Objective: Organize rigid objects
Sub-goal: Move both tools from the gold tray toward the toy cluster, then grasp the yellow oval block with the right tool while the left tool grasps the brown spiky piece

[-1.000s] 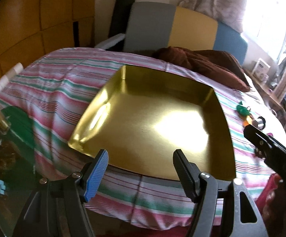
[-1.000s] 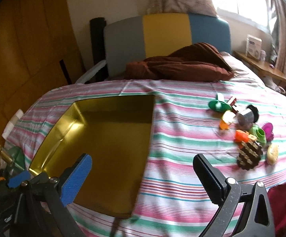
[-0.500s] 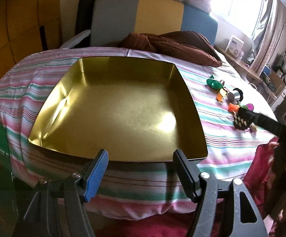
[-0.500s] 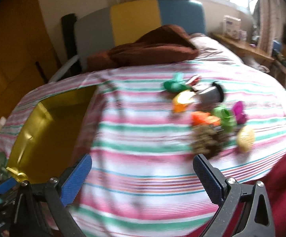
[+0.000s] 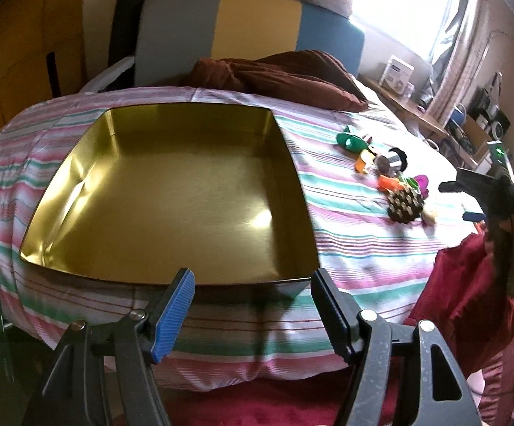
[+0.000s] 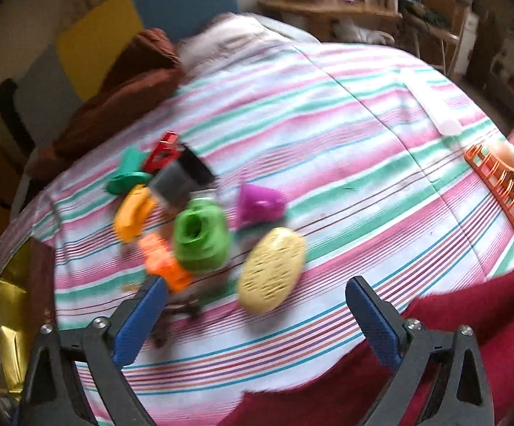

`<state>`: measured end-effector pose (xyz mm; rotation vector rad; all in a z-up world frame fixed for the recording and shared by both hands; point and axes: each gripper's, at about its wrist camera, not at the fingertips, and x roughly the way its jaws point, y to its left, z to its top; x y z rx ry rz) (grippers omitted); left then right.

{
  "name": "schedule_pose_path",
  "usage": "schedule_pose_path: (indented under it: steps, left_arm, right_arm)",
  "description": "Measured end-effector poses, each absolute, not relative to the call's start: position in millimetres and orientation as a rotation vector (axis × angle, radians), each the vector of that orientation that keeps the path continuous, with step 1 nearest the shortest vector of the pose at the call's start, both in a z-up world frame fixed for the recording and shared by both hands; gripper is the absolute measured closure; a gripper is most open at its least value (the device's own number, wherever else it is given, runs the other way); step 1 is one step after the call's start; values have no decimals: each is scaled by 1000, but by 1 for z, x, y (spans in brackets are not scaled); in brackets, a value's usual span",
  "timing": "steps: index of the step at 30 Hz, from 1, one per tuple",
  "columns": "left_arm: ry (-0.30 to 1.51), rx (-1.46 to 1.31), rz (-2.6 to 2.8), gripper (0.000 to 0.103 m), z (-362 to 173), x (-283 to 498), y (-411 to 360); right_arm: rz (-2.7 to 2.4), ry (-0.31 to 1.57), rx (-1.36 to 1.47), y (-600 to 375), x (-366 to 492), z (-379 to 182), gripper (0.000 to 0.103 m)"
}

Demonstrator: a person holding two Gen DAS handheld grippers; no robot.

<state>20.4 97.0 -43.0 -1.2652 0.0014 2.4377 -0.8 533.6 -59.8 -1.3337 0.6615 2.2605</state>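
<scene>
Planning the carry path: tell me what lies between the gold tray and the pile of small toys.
Only bare striped bedcover separates the gold tray from the toy pile, clearest in the left wrist view.

Home bedroom: striped bedspread (image 5: pixel 345 234), headboard (image 5: pixel 250 32), curtains (image 5: pixel 448 17).

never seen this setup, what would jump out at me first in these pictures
The big empty gold tray dominates the left wrist view, sitting on the striped bedspread just beyond the open left gripper. Next is the heap of bright toys right of the tray, chiefly a green piece, a magenta cone and a yellow oval, lying just ahead of the open right gripper.
</scene>
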Motion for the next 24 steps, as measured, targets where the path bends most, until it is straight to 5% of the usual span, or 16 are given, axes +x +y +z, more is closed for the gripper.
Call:
schedule_pose_path:
  steps: [8,12,24]
  left_arm:
    - [116,-1245,2460,34,-37,23,120]
    - [159,-1251,2452,34,-36,21,131]
    - [306,-1245,2408,34,-41,6,196]
  right_arm:
    - [2195,709,-1499,559,-23,-91,28]
    - [2198,751,-1541,564,-30,-107,31]
    - [2301,615,-1517,553,-32,-107,60]
